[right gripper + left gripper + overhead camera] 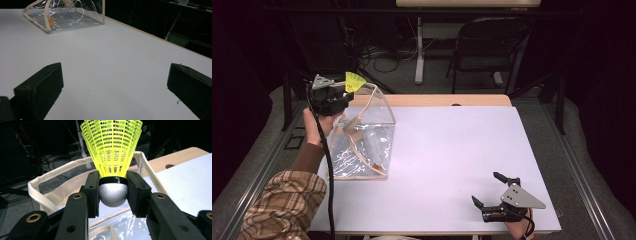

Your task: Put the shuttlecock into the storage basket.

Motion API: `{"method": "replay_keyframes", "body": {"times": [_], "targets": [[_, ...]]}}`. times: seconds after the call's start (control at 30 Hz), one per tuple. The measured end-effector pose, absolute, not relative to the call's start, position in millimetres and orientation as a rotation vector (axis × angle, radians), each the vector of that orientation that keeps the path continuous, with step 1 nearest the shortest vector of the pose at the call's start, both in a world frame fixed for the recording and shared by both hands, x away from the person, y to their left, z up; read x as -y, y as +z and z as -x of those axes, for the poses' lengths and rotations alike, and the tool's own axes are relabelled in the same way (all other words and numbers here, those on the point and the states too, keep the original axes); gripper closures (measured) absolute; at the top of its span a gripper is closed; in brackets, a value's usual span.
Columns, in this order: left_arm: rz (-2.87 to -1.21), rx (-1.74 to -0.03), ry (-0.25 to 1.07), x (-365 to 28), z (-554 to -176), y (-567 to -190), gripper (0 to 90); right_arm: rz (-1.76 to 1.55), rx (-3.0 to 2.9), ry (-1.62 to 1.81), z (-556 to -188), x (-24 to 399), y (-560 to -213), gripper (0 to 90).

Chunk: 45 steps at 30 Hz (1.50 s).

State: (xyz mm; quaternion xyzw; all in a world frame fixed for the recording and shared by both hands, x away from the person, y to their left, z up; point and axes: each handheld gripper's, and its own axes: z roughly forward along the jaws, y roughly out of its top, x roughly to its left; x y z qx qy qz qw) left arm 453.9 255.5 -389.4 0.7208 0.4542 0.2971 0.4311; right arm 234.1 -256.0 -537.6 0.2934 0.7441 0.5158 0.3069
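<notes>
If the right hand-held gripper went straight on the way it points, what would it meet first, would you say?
Probably the clear bag across the white table. The right hand-held gripper is open, with bare tabletop ahead, though depth is hard to judge.

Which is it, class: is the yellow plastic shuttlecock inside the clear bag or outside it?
Outside: the left gripper holds the yellow plastic shuttlecock above the clear bag's open top.

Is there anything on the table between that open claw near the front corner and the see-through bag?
Nothing: in the high view, only bare white tabletop lies between the right gripper and the clear bag. The right gripper view shows the same bare stretch.
</notes>
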Motion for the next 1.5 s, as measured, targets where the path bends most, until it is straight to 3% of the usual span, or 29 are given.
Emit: {"method": "replay_keyframes", "body": {"times": [1.5], "targets": [[-1.889,-1.145,0.655,-252,-460,-404,64.9,-0.778,-1.973,1.362,-235,256,-538,0.0]]}}
